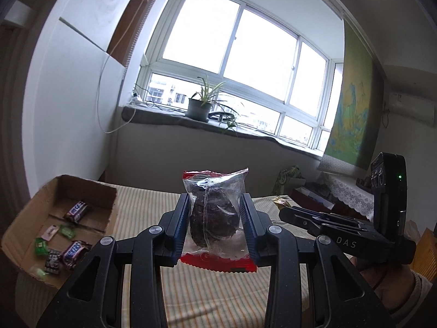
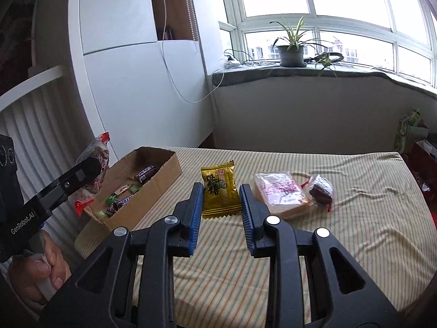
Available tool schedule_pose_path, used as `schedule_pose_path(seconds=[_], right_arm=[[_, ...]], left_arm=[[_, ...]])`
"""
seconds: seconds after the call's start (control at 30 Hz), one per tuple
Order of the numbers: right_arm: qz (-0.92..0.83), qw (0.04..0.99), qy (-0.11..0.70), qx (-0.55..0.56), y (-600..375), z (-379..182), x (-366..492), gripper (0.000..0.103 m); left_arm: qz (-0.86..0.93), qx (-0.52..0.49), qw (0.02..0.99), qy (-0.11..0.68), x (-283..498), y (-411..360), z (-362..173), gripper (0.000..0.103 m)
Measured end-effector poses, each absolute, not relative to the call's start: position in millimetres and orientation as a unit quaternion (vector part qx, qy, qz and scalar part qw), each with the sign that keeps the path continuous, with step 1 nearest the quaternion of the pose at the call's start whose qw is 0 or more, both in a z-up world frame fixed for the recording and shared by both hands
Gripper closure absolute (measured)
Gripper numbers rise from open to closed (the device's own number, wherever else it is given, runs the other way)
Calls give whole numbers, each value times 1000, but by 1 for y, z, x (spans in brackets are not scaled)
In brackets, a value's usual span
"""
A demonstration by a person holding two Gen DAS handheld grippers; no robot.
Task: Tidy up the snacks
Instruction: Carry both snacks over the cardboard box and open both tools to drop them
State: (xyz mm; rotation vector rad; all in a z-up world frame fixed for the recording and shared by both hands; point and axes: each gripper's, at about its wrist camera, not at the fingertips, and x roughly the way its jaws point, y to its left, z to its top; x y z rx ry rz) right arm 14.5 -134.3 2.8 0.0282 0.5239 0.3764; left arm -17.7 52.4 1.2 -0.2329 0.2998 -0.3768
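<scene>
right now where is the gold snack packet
In the right wrist view, the gold packet sits between the right gripper's fingers, with the cardboard box to its left.

Lit by daylight from the window (image 1: 232, 54), panes blown out to white in both views. Walls beside it fairly bright; room corners dim. Soft, faint shadows on the striped cloth (image 2: 341, 232). Glare on the clear wrapper (image 1: 215, 207). Strong fisheye bending of window frame and cabinet (image 2: 131, 63); dark vignette at edges. Slight blur on the box (image 1: 62, 218) and outer rim.
</scene>
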Motion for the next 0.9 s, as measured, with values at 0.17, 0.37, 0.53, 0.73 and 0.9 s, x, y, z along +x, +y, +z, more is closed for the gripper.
schedule_pose_path(seconds=[0.17, 0.37, 0.53, 0.73, 0.9], right_arm=[[225, 936, 272, -11, -81, -4, 29, 75], [292, 912, 286, -28, -11, -12, 47, 75], [328, 901, 281, -40, 34, -13, 54, 75], [351, 893, 277, -54, 65, -11, 62, 75], [359, 887, 285, -59, 80, -18, 79, 75]], left_arm=[[-151, -143, 967, 151, -18, 95, -7, 68], [-95, -171, 969, 152, -29, 147, -19, 68], [-55, -179, 967, 170, -30, 183, -27, 68], [-27, -187, 967, 172, -25, 214, -29, 68], [-24, -203, 961, 188, -18, 220, -42, 68]])
